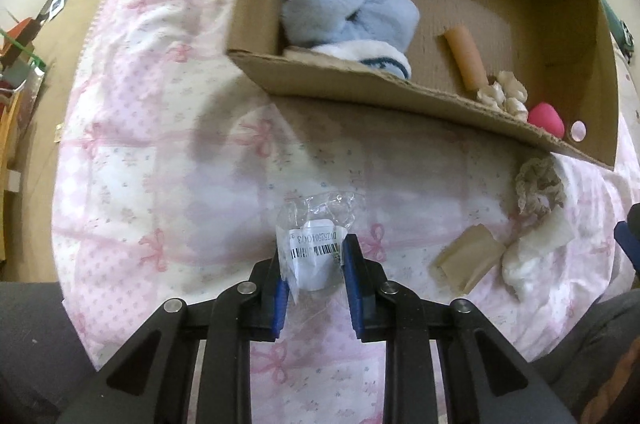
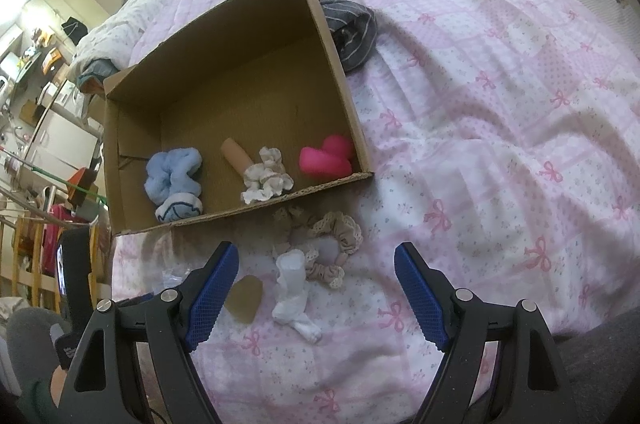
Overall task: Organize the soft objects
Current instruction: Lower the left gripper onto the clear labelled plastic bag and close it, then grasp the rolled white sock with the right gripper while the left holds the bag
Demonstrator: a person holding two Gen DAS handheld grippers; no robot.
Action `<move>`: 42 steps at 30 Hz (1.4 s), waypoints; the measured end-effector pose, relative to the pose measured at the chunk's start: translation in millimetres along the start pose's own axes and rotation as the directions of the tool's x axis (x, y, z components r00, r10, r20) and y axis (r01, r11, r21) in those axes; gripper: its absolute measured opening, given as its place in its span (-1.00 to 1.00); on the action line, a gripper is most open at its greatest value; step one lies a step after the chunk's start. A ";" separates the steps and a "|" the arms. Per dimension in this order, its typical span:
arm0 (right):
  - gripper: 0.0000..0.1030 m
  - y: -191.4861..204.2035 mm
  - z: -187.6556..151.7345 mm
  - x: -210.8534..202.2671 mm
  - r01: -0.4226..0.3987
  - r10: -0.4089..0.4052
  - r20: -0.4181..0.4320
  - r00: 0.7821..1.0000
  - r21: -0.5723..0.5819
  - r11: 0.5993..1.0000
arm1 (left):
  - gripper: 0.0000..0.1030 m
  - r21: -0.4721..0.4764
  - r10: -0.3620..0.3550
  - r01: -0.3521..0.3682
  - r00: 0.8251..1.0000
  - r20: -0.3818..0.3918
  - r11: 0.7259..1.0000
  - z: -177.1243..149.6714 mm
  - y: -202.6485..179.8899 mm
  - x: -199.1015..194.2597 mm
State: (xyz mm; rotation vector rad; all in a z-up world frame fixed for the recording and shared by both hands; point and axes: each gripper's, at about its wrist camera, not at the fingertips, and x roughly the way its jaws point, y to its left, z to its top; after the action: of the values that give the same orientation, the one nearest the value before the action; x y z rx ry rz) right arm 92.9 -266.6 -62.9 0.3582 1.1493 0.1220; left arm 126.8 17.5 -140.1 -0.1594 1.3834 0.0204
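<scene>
A clear plastic bag (image 1: 316, 244) with a barcode label is clamped between the fingers of the left gripper (image 1: 316, 264), above the bedspread (image 1: 160, 164). The cardboard box (image 1: 360, 80) lies just ahead of it. The right gripper (image 2: 316, 288) is held wide apart over a white sock (image 2: 294, 288), lying lengthwise toward it. A blue fleece (image 2: 172, 172), scrunchie (image 2: 266, 176) and pink sponge (image 2: 326, 160) are seen inside the box.
</scene>
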 end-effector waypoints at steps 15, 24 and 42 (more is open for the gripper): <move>0.65 -2.1 0.0 -4.3 -0.013 0.013 0.006 1.000 0.010 1.000 | -0.57 0.093 -0.032 0.019 0.988 0.149 0.995 -17.6 5.5 -100.6; 0.65 0.1 -1.1 -2.8 -0.018 0.018 -0.007 1.000 0.011 1.000 | -0.57 0.102 0.007 -0.023 0.987 0.161 0.995 -14.2 -1.8 -93.6; 0.65 -3.7 -0.7 6.1 -0.021 0.022 -0.033 0.999 0.046 0.999 | -0.57 0.052 -0.004 -0.004 0.987 0.159 0.999 -11.6 2.0 -77.2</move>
State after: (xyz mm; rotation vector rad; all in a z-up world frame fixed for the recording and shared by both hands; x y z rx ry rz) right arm 94.5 -268.2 -69.8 0.4104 1.1834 0.1213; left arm 100.8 24.1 -66.7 -0.1120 1.2231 -0.0025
